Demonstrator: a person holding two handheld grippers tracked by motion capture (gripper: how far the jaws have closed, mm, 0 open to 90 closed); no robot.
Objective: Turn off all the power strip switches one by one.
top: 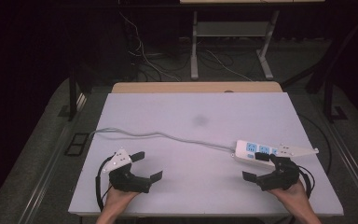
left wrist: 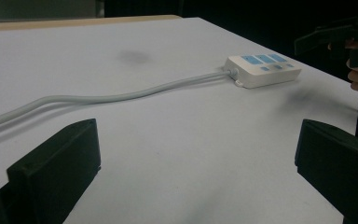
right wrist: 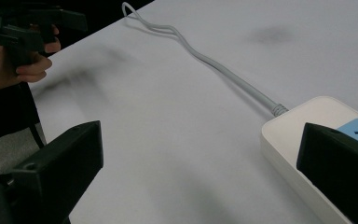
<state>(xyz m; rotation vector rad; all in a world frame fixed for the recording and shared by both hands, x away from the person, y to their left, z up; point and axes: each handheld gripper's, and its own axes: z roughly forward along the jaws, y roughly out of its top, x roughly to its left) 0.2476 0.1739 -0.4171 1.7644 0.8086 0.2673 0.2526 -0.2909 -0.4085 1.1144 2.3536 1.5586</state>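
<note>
**Power strip near right tool, both tools spread, nothing held**

Power strip: white plastic body, blue socket faces on top, lies flat on the white worktop at its right side, toward the near edge. Looks rigid and fairly light; smooth shell, likely a bit slippery for hard pads. Not fragile, but the sockets are best left alone. Best hold, I judge: across the short width, pads on the two long side walls, near the cable end where the body is plain. Low profile, so the jaws have to come down close to the worktop to get a bite.

Cable: grey, round, leaves the strip's left end and snakes left across the worktop, ending near the far-left edge. Semi-stiff, holds its curves; will probably drag and tug on the strip if the strip is lifted or slid. Can be pinched anywhere along its run, though a thin round cable may roll between pads.

Right tool: jaws spread wide, empty. In the right gripper view one jaw sits over the strip's near corner, the other well off on bare worktop; whether it touches the strip I cannot tell.

Left tool: jaws spread wide, empty, at the near-left of the worktop, well apart from the strip; cable passes beyond it.

Dark smudge on the worktop's middle, away from everything.
</note>
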